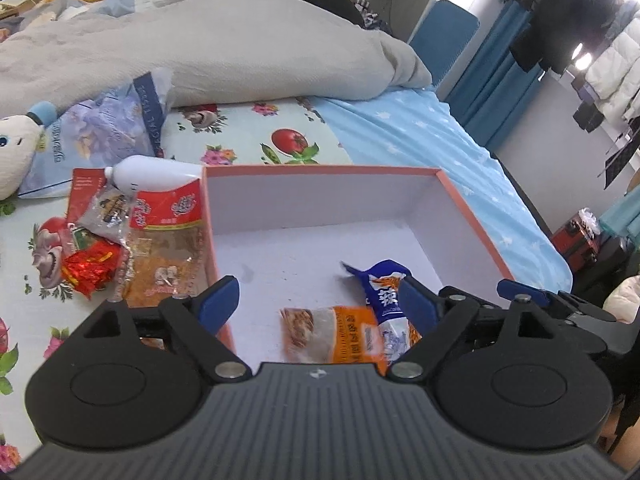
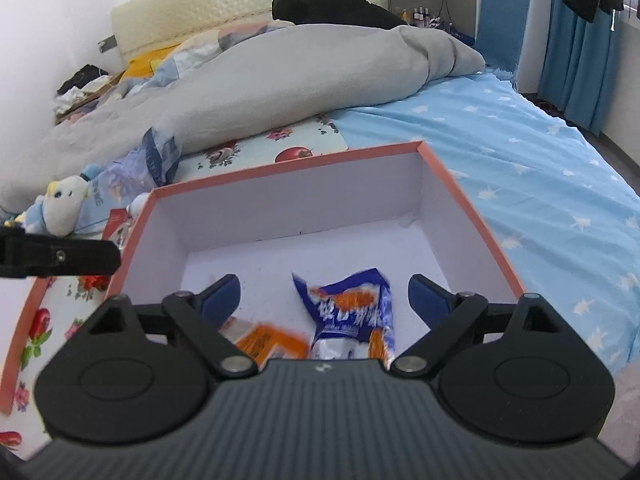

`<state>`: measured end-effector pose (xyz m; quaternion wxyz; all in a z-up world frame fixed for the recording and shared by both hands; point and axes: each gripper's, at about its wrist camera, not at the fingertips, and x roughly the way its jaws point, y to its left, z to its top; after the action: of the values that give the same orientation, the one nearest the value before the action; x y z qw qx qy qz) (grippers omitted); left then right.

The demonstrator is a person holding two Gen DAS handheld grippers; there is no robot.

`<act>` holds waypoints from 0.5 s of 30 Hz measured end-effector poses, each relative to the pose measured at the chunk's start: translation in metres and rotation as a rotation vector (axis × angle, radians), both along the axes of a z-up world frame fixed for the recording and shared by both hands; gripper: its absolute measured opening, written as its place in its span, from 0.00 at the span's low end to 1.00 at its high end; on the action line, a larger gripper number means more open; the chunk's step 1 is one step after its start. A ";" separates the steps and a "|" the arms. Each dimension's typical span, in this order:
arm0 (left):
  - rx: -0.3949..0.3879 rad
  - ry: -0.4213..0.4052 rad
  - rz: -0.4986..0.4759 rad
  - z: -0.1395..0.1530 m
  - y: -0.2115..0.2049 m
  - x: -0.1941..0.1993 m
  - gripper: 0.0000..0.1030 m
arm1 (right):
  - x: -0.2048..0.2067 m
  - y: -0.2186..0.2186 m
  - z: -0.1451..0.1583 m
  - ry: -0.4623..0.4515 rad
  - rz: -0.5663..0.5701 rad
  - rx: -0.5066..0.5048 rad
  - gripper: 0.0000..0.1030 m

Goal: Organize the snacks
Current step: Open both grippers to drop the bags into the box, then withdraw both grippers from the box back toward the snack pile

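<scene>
An orange-rimmed box (image 1: pixel 320 170) with a white inside lies on the bed; it also shows in the right wrist view (image 2: pixel 280 166). In it lie a blue snack packet (image 1: pixel 386 288) (image 2: pixel 352 304) and an orange snack packet (image 1: pixel 336 332) (image 2: pixel 272 344). My left gripper (image 1: pixel 320 304) is open over the box's near left corner, holding nothing. My right gripper (image 2: pixel 324 300) is open above the blue packet, which lies between its fingers, loose. Outside the box at the left lie a red-topped snack bag (image 1: pixel 168 240), a red foil packet (image 1: pixel 90 270) and a white bottle (image 1: pixel 152 174).
A grey duvet (image 1: pixel 200 48) is piled behind the box. A tissue pack (image 1: pixel 100 132) and a plush toy (image 1: pixel 16 152) lie at the left. The right gripper's finger (image 1: pixel 520 292) shows beside the box. The left gripper's arm (image 2: pixel 60 258) shows at left. Blue sheet (image 2: pixel 540 168) spreads to the right.
</scene>
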<state>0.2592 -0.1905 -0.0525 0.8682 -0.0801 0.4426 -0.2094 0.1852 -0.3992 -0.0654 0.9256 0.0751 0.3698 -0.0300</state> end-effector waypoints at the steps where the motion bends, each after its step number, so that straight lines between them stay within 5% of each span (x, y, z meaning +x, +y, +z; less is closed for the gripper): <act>1: -0.010 -0.005 0.003 0.003 0.004 -0.002 0.87 | -0.001 0.000 0.002 -0.004 -0.002 0.002 0.90; 15: -0.020 -0.157 0.042 0.059 0.045 -0.039 0.87 | -0.022 0.027 0.049 -0.115 0.008 0.027 0.90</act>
<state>0.2203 -0.1455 0.0067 0.9035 -0.0816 0.3695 -0.2014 0.1632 -0.3719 -0.0167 0.9444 0.0875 0.3166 -0.0171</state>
